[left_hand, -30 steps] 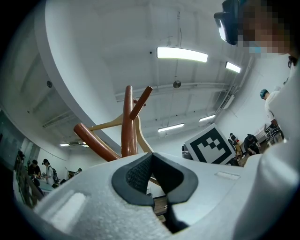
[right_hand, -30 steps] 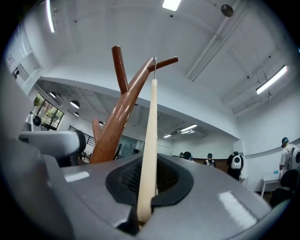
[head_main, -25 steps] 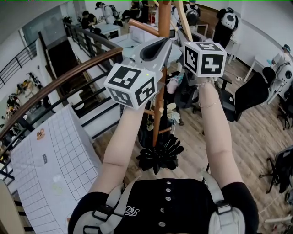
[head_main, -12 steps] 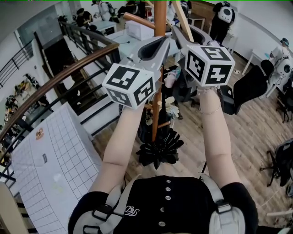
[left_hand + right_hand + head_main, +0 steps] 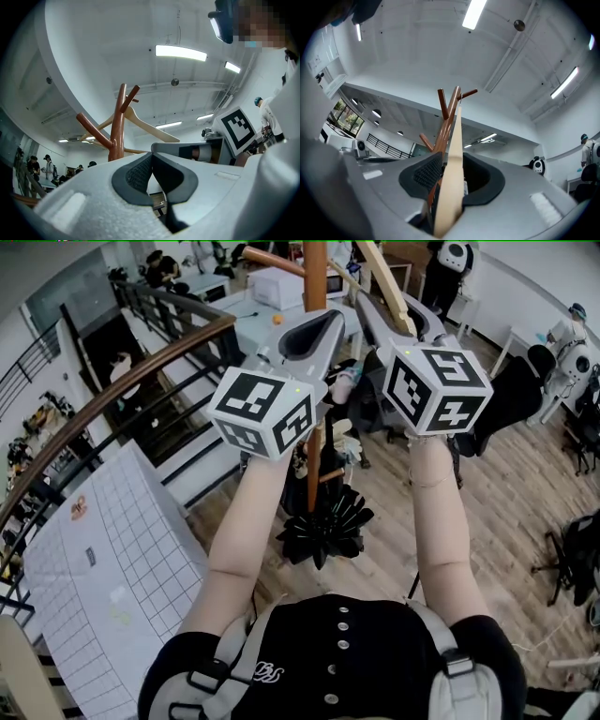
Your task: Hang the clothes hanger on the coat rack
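A wooden coat rack (image 5: 314, 273) with upward prongs rises in front of me. The pale wooden hanger (image 5: 386, 285) hangs from the coat rack's (image 5: 117, 133) top, and the hanger's (image 5: 152, 129) arms slope down either side. My right gripper (image 5: 370, 313) is raised beside the pole. Its jaws are opening, with one hanger arm (image 5: 453, 140) running loose between them and a gap at the left pad. The right gripper (image 5: 451, 160) looks up along that arm to the rack's prongs (image 5: 446, 105). My left gripper (image 5: 328, 322) is held up at the pole's left, shut on nothing (image 5: 151, 157).
The rack's black flared base (image 5: 323, 531) stands on the wood floor just ahead of my body. A white gridded panel (image 5: 112, 568) and a curved railing (image 5: 122, 399) lie to the left. Dark office chairs (image 5: 511, 409) and desks (image 5: 272, 296) with people stand behind and to the right.
The right gripper has drawn back toward me along the hanger arm and its jaws have let go. The left gripper has sunk a little. The hanger stays on the rack.
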A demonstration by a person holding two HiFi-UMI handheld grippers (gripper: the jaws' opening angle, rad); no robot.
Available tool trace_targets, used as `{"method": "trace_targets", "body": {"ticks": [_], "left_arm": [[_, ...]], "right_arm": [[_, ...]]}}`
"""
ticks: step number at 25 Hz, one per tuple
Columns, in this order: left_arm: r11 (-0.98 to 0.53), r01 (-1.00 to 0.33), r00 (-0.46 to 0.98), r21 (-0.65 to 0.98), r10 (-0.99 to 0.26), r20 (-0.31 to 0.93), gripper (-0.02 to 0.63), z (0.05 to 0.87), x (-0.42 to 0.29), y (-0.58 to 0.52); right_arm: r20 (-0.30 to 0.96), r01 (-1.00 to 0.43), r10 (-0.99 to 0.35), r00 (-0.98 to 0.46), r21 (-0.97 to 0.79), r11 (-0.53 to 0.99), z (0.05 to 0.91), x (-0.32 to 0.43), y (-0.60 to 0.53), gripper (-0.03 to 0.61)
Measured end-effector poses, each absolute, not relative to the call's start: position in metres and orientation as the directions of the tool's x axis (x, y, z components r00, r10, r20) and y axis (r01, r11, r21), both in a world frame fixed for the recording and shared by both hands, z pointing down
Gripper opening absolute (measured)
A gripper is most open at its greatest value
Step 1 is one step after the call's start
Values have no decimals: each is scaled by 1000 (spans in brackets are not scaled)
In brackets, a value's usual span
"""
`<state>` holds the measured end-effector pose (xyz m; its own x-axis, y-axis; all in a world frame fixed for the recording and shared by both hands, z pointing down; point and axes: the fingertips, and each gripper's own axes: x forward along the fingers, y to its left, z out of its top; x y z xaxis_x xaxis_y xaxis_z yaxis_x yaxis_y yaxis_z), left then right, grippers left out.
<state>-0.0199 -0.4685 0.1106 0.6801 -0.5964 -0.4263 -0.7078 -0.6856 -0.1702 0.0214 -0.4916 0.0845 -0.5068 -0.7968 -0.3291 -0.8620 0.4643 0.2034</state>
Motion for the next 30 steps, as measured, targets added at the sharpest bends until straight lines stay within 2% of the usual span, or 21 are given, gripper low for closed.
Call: {"method": "trace_targets", "body": {"ticks": [16,21,27,30], "left_arm": [[-713,-692,692,-113,-611,-384,-2,144,-11,-422],[-729,-676,708,-109,-601,-371,-2,161,-11,-405],[-729,-681,699,-73,-617,-361,-2,182,-18,-395],[-725,-687,691,-51,-629,-357,-2,193,-18,-394]], "right_arm": [[-302,-852,-798,-521,140,504,131,24,-430,114],[-309,-867,-810,-498,156,474,148,25,-405,46],[-306,-859,-803,-512,212,467,162,20,-378,-2],[-289,-847,-797,-530,227,481,173,16,-373,-2]]}}
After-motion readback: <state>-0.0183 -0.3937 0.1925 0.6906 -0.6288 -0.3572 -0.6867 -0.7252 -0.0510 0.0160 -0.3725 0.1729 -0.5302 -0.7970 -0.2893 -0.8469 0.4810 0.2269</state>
